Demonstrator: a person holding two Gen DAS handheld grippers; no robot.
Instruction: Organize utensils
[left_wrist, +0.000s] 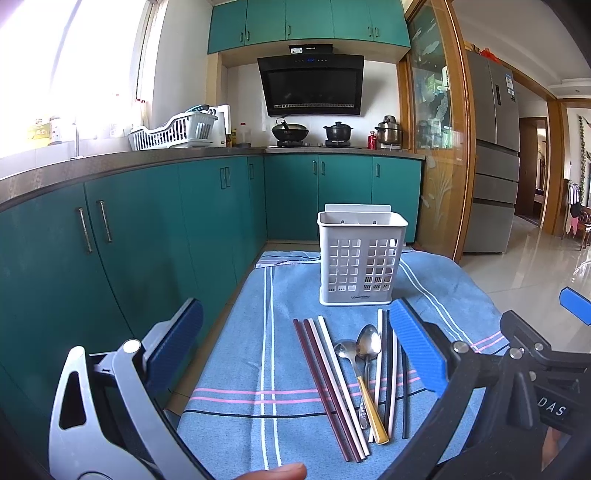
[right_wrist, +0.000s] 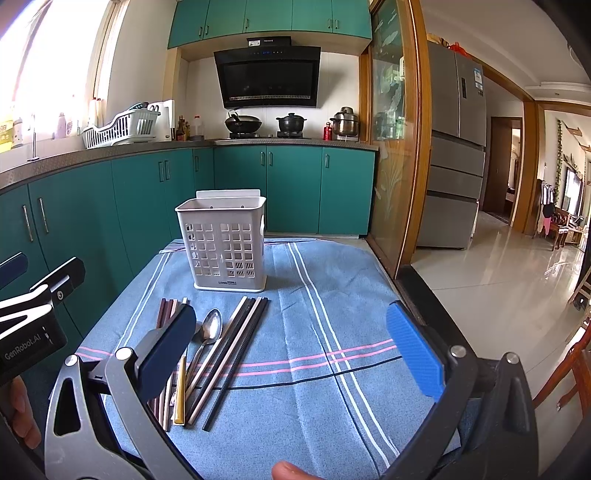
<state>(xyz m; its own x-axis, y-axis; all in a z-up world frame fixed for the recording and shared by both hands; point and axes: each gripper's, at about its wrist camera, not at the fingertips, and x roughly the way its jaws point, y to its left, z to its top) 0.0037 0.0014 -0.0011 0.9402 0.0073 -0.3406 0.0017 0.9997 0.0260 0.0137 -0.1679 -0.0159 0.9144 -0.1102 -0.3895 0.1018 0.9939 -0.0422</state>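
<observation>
In the left wrist view, a fingertip (left_wrist: 284, 472) is seen nearest, below the left gripper (left_wrist: 295, 347), spread wide and empty over chopsticks (left_wrist: 332, 387) and spoons (left_wrist: 364, 354) laid on a blue striped cloth (left_wrist: 236, 369); a white basket (left_wrist: 360, 258) stands behind, before teal cabinets (left_wrist: 147, 229). In the right wrist view, the right gripper (right_wrist: 295, 350) is likewise held spread and empty above the cloth (right_wrist: 332, 314), with a tiled floor (right_wrist: 498, 266) beyond.

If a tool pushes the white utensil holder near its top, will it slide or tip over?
The white utensil holder is probably light: perforated plastic, apparently empty. It stands tall on a narrow base, so a high push may well tip it. The blue cloth beneath could grip the base and make tipping more likely.
</observation>
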